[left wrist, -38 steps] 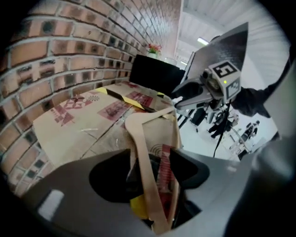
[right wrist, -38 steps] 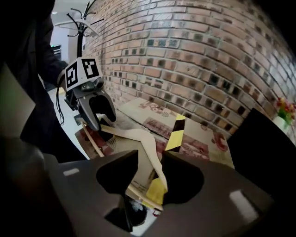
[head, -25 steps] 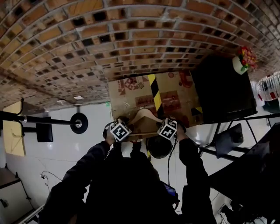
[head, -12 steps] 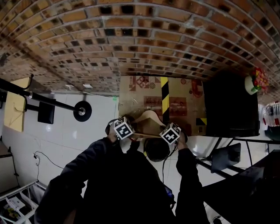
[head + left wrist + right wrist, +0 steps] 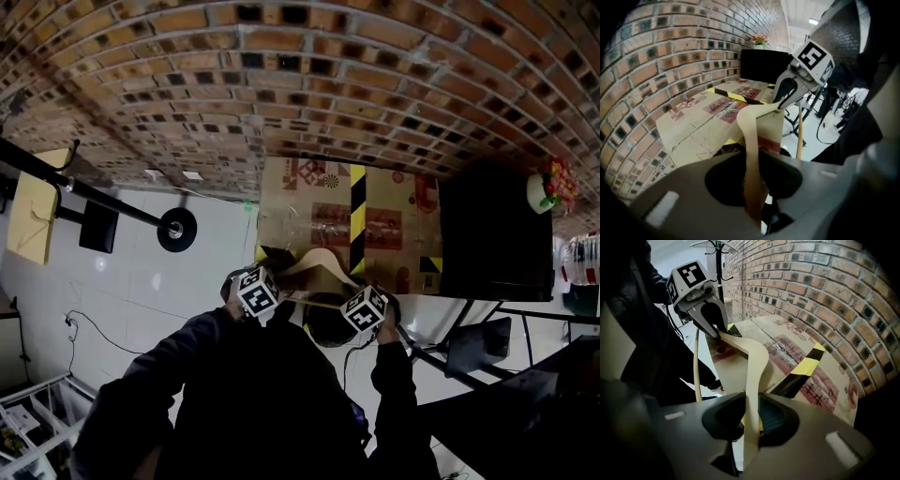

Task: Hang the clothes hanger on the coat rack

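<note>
Here, a person in a dark sleeved top grips a pale wooden clothes hanger (image 5: 319, 255) by both shoulders. The left gripper (image 5: 718, 333) is clenched on the tip of one arm. The right gripper (image 5: 779, 104) has just been closing its jaws and now grasps the tip of the other arm. In each gripper view the curved wooden arm runs straight out from between that gripper's own jaws, which are pressed tight against it on either side. It then rises to the hanger's peak and drops to the opposite gripper. The hanger's thin round lower bar (image 5: 799, 136) hangs below the arms.

The hanger is held off the ground in front of the person. It sits over the near edge of a flattened brown cardboard box with red print and a yellow-and-black striped band (image 5: 300, 206). That box lies at the foot of a red brick wall (image 5: 281, 75). Just beside the cardboard, on the person's right, stands a black cabinet (image 5: 492, 234) with a white pot of red and yellow flowers (image 5: 548, 187) on top.

The black metal coat rack (image 5: 176, 230) stands on the white tiled floor (image 5: 141, 281) to the person's left, well apart from the hanger. Its round base is near the wall, and its hooked top shows in the right gripper view behind the left gripper.
</note>
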